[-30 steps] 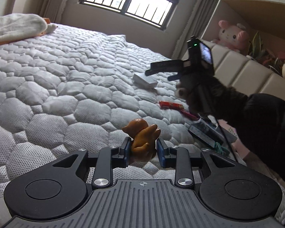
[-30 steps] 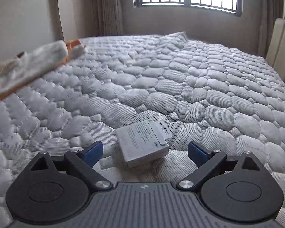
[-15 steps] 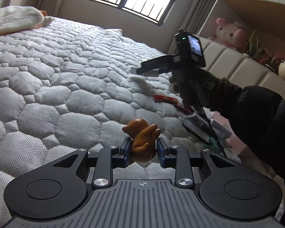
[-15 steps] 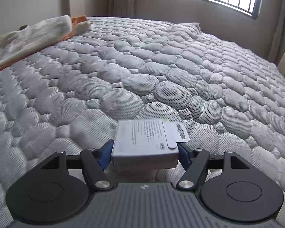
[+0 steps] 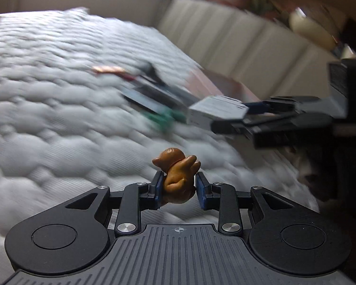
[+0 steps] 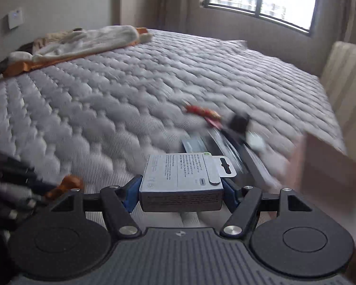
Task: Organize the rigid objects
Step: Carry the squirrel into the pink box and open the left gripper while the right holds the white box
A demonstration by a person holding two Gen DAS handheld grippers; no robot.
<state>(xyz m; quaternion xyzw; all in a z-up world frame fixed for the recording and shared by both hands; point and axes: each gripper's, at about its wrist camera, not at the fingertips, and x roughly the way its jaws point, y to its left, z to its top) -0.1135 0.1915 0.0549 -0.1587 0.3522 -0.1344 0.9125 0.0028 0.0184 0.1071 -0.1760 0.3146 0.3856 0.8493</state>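
My left gripper (image 5: 178,188) is shut on a small brown squirrel figurine (image 5: 178,178), held above the quilted grey bed (image 5: 59,118). My right gripper (image 6: 181,190) is shut on a small grey box (image 6: 181,178) with printed text, held above the bed. The right gripper (image 5: 246,111) with the box (image 5: 216,112) shows in the left wrist view at right. The figurine (image 6: 67,184) shows at the left edge of the right wrist view. A blurred pile of flat packages (image 5: 154,95) lies on the bed, with a red wrapper (image 6: 201,111) beside it.
A pink box (image 6: 330,166) stands at the bed's right edge beside the pile (image 6: 225,142). A cream padded headboard (image 5: 237,42) runs along the right. Towels and clothes (image 6: 83,42) lie at the far left of the bed. A window is at the back.
The right gripper, shut on the grey box, has lifted it and carried it right toward the pile. The left gripper has swung right with the figurine still in it.
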